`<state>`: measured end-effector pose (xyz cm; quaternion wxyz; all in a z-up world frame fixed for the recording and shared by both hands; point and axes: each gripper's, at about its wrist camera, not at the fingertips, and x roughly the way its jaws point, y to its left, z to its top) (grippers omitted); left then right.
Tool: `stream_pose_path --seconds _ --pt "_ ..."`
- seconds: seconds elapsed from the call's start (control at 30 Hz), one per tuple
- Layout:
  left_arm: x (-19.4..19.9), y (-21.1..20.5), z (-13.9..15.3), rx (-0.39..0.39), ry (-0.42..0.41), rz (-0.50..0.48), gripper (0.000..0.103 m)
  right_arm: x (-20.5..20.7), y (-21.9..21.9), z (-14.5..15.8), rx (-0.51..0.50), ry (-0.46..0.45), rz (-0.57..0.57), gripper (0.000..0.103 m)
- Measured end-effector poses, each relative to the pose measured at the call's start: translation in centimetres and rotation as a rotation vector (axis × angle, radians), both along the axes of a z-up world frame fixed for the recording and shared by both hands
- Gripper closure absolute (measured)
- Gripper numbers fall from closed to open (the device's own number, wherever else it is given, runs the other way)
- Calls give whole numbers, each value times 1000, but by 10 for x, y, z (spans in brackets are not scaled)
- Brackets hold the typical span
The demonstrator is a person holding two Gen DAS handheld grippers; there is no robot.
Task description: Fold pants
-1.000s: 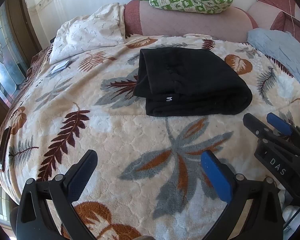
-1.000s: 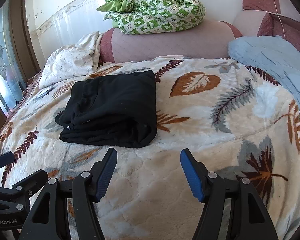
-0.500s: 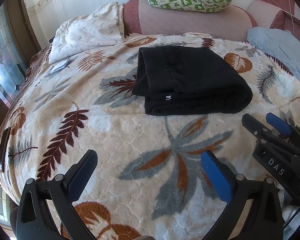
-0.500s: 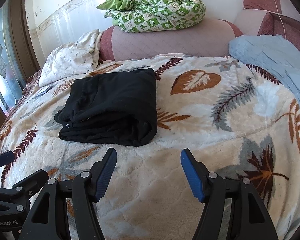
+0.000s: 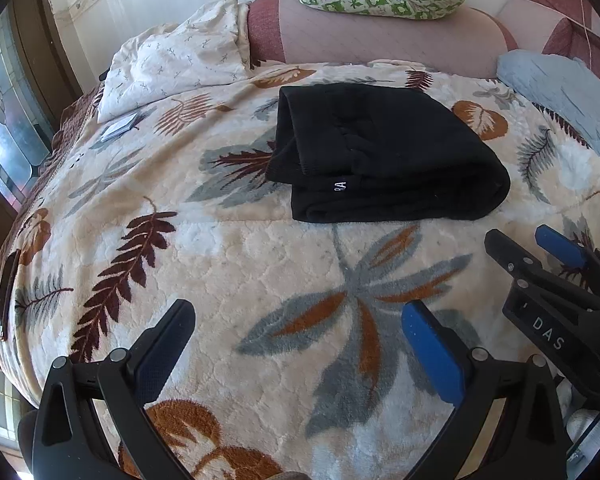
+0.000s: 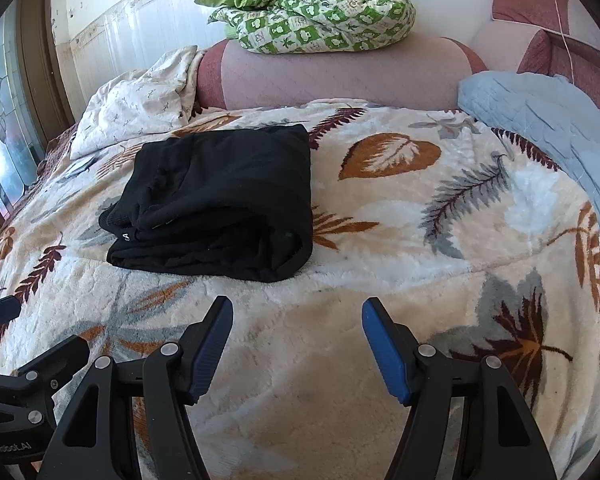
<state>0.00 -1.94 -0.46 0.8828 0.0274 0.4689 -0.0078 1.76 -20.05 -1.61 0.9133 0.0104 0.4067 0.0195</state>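
The black pants (image 5: 384,156) lie folded into a compact stack on the leaf-patterned blanket (image 5: 260,264), a small white label on the near edge. They also show in the right wrist view (image 6: 220,204). My left gripper (image 5: 300,312) is open and empty, held above the blanket well short of the pants. My right gripper (image 6: 298,312) is open and empty, near the pants' right front corner but apart from it. The right gripper also shows at the right edge of the left wrist view (image 5: 540,248).
A pink headboard bolster (image 6: 340,76) carries a green patterned quilt (image 6: 308,8). A white pillow (image 5: 172,60) lies back left, a blue cover (image 6: 540,120) at right. A small flat item (image 5: 118,127) lies near the pillow, a dark phone (image 5: 6,292) at the left bed edge.
Both grippers have drifted slightly, so the view shifts a little. The pants have not moved and both grippers stay open.
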Motion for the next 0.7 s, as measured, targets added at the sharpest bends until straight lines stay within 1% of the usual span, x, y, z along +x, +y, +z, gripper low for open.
stream_pose_path --seconds 0.43,0.7 --pt "-2 0 1 -2 3 -5 0 -2 6 1 -40 -6 14 30" --pt "-3 -1 0 -2 4 -7 0 -3 8 0 -44 -5 15 29"
